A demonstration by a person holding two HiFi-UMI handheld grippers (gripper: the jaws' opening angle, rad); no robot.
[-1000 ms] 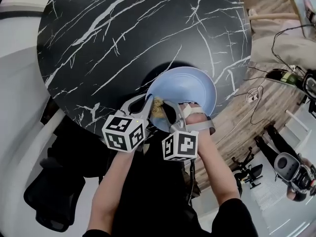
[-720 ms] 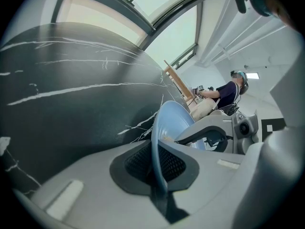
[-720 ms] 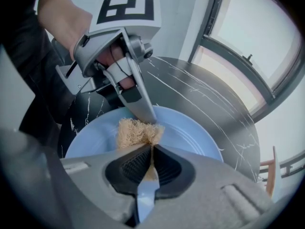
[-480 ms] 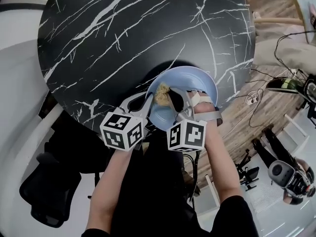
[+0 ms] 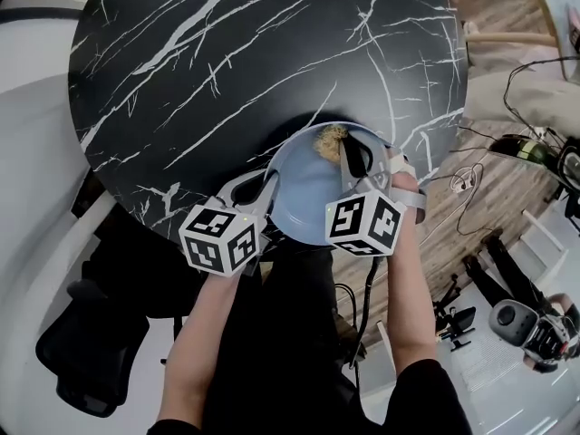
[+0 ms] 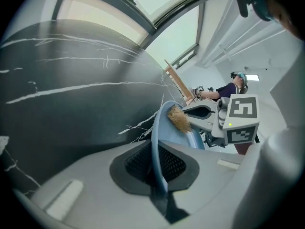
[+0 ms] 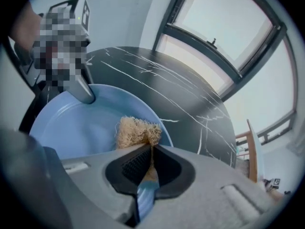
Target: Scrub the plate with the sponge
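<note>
**Sponge point(image 5: 330, 140) pinched at the far rim of the plate point(image 5: 304, 188)**

The right gripper point(image 5: 343, 152) has its 2 jaws drawn narrow on a tuft of sponge. In the right gripper view the tan fibres bunch out just past the pads, and the tuft rests against the plate's inner face.

Seen from the head view, the sponge sits at about 12 to 1 o'clock on the plate, close under the far rim. The left gripper point(image 5: 265, 187) is clamped on the rim at roughly 8 o'clock, with the blue edge running straight between its dark ribbed pads.

The unscrubbed face therefore lies from the sponge toward 7 o'clock, back toward the person and the left gripper. My guess is that the next stroke has to pull that way. The plate is round, so it has no long axis to follow, and the right hand is the one working it.

The sponge looks coarse, dry and fibrous, like loofah. The plate is pale blue, smooth and shallow, with a raised lip. It sits at the 5 o'clock edge of a round black table point(image 5: 227, 62) veined in white like marble, and part of it overhangs that edge.
</note>
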